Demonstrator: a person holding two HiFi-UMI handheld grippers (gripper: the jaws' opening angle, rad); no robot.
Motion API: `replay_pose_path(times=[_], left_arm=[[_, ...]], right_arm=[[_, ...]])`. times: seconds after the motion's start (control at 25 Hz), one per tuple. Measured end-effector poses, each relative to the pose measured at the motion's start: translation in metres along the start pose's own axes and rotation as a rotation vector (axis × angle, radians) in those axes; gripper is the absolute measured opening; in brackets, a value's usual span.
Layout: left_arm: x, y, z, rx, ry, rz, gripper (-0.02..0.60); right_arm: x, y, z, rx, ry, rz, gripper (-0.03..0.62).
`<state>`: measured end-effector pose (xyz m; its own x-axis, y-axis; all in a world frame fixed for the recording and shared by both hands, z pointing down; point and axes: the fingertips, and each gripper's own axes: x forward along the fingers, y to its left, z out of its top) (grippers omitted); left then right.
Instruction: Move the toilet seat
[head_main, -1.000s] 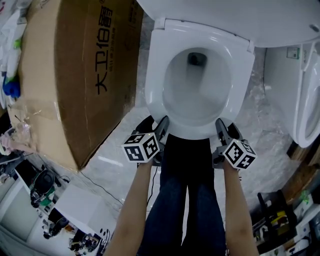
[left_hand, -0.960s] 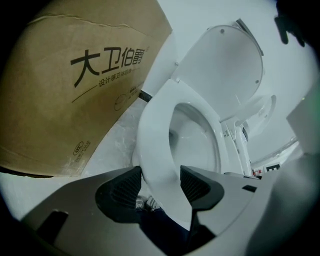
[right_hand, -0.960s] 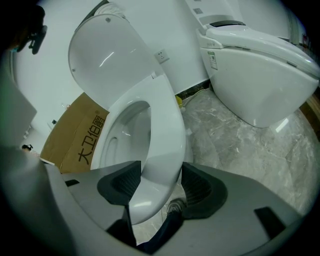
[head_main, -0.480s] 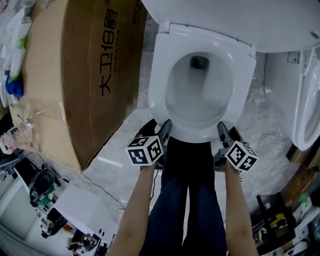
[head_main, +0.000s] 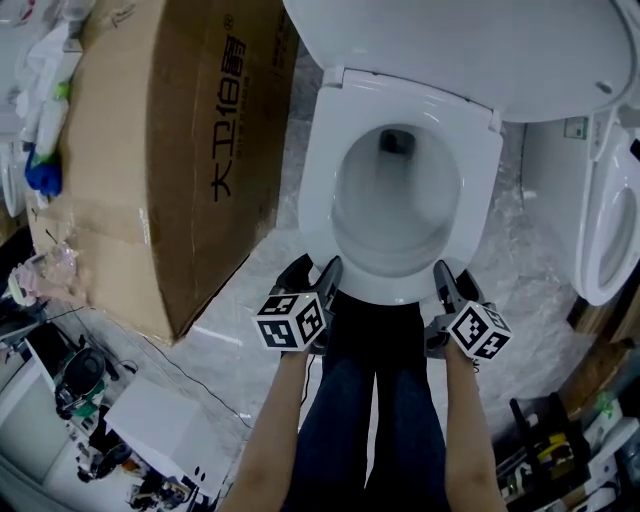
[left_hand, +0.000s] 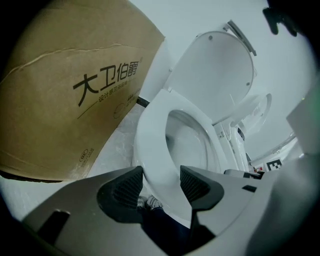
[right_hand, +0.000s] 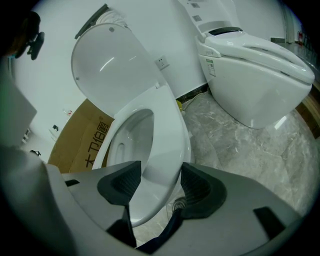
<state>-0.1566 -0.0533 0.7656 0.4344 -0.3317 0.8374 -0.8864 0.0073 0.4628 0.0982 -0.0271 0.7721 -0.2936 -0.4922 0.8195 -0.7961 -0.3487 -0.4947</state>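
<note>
Toilet seat sits low over the bowl, with the lid raised behind it. Left of the seat stands a cardboard box. Your left gripper clamps the seat's front-left rim with its jaws set wide. Your right gripper clamps the front-right rim the same way. A second toilet stands right of the seat.
</note>
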Motion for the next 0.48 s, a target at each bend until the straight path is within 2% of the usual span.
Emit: replay_pose_path(times=[0.48], left_arm=[[-0.049,-0.032,0.027,0.054,-0.071,-0.055,0.238]], right_arm=[[-0.044,0.032,0.028,-0.053,-0.061,0.009,0.259]])
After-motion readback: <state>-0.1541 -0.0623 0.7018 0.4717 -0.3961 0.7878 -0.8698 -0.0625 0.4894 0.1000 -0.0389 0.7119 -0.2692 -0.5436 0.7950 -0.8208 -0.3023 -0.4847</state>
